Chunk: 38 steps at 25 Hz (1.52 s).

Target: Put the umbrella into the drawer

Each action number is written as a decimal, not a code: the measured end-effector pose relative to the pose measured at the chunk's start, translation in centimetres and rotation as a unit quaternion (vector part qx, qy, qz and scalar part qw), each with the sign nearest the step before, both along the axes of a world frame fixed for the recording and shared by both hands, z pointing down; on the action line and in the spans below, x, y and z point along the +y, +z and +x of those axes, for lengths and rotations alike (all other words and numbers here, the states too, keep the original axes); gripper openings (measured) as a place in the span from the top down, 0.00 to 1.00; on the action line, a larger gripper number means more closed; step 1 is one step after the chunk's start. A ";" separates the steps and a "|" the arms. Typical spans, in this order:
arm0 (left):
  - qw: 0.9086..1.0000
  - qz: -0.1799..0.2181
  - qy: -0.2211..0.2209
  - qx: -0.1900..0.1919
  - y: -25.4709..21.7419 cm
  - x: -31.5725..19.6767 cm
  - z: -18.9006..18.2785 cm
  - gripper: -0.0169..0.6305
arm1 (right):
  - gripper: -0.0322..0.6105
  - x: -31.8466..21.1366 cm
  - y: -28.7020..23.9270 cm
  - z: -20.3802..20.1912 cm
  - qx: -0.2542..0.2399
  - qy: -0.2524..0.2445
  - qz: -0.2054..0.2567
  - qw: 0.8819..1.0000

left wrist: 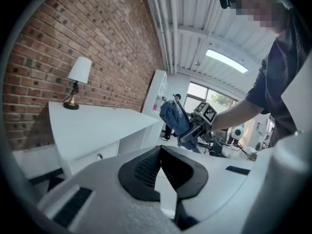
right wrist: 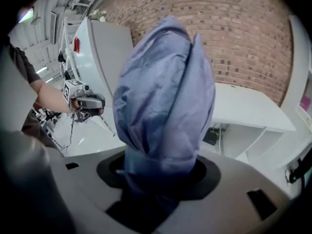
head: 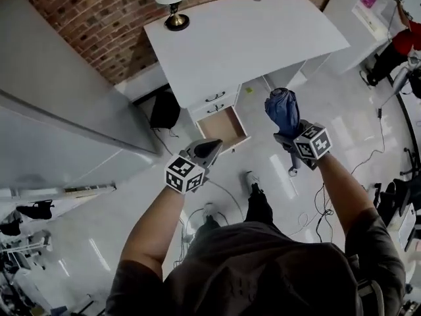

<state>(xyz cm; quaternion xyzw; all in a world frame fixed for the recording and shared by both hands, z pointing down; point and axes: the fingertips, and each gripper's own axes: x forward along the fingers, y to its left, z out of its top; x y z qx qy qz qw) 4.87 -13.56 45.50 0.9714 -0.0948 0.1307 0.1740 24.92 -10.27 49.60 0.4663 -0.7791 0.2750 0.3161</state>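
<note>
I judge the task to be in its middle part. The umbrella is already picked up. My right gripper is clamped around its lower end, and the folded blue cloth stands out of the jaws. One drawer of the white table is pulled open, below two closed ones, and I see nothing inside it. What is left is to bring the umbrella over the drawer, lay it inside and let it go. Pushing the drawer closed may follow, but the task does not ask for this.

The umbrella is in the air, to the right of the open drawer and apart from it, in front of the table. My right arm is stretched forward and the gripper points forward and down, so the umbrella's top is directed toward the table. My left gripper is held out near the front edge of the drawer. Its jaws are pressed together with nothing between them. A lamp stands at the far left corner of the table.
</note>
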 end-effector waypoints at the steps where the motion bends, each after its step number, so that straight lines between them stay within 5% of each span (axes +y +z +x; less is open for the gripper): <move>1: 1.000 -0.005 -0.014 -0.003 1.3 -1.0 0.2 0.98 | 0.58 -1.5 2.1 0.1 0.001 -0.021 -0.010 1.000; 10: 0.992 -0.070 -0.105 -0.005 17.0 -6.8 0.0 0.98 | 0.58 -11.8 25.0 -3.0 0.048 -0.199 -0.071 0.976; 20: 0.992 -0.077 -0.096 -0.025 35.3 -8.0 -2.1 0.98 | 0.58 -16.0 49.6 -6.1 0.137 -0.293 -0.114 0.939; 31: 0.990 -0.095 -0.107 -0.002 44.5 -8.9 -3.3 0.98 | 0.58 -21.0 65.2 -8.7 0.202 -0.317 -0.152 0.914; 38: 0.986 -0.103 -0.133 0.003 47.0 -9.5 -6.0 0.98 | 0.58 -22.8 70.0 -10.4 0.211 -0.304 -0.169 0.914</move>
